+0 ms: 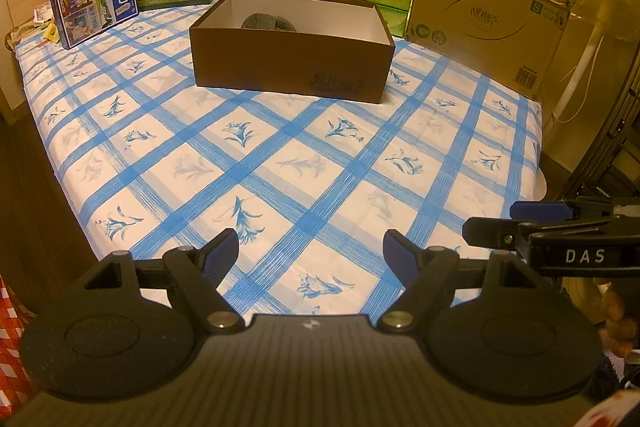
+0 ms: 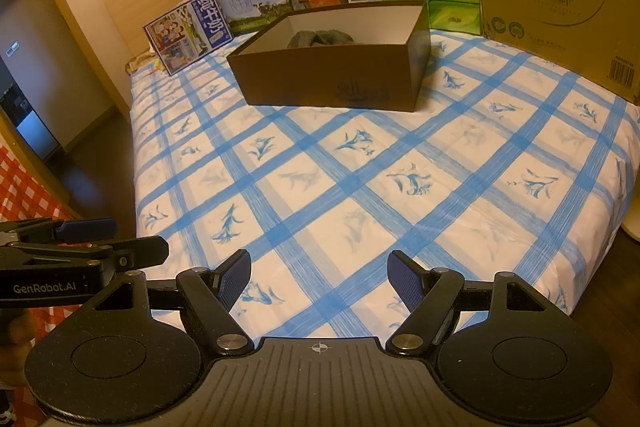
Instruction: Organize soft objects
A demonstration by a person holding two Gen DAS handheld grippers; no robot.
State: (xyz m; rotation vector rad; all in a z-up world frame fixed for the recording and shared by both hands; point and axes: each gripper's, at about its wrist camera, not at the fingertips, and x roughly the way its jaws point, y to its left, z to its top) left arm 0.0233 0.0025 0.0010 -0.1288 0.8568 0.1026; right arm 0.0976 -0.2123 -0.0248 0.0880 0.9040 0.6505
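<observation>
Grippers sit low at the near edge of the bed, side by side: left gripper [image 1: 311, 255] spread wide and empty, right gripper [image 2: 319, 273] just the same. Well ahead, the brown box [image 1: 291, 65] rests on the checked sheet [image 1: 304, 163], with grey soft things [image 1: 267, 22] already down inside it. No loose soft item shows on the sheet. Danger from here, I'd say, is a wasted reach: push forward blind and a finger could knock the box wall and shove the box back into the cartons [image 1: 486, 3] stacked behind.
</observation>
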